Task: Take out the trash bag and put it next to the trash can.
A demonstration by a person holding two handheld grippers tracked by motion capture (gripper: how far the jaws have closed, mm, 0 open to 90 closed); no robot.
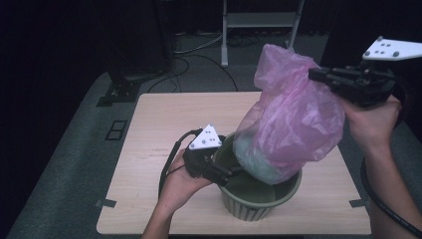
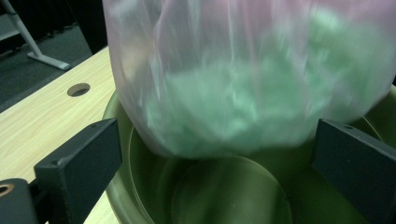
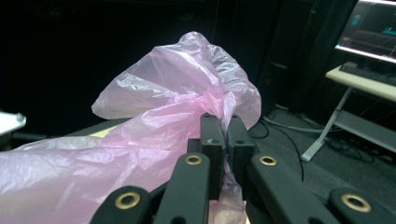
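Starting at the left of the high view, the left tongs (image 1: 230,174) sat low over the near-left rim of the green ribbed bin (image 1: 259,196), with the person's left hand (image 1: 180,185) wrapped round the body of the tool and its cable looping off beside it. In the left gripper view those jaws stood wide apart, one on each side of the bin's mouth (image 2: 224,196), gripping nothing, and the bag's blurry underside hung right between and above them.

The bin itself was on the near half of the light wooden table (image 1: 164,124), a bit right of centre.

Moving right, the pink plastic bag (image 1: 291,119) was half out of the bin: its bottom, bulging with something pale green (image 1: 254,159) (couldn't tell what exactly, it looked crumpled), was just inside the rim, while the rest leaned up and to the right, well above the table.

Furthest right, the right tongs (image 1: 314,75) were up high in the person's right hand (image 1: 370,122), pointing left. The right gripper view showed the two jaws pressed together on a twisted bunch of the bag's neck (image 3: 187,116), with the loose top of the plastic fanning out past the tips.
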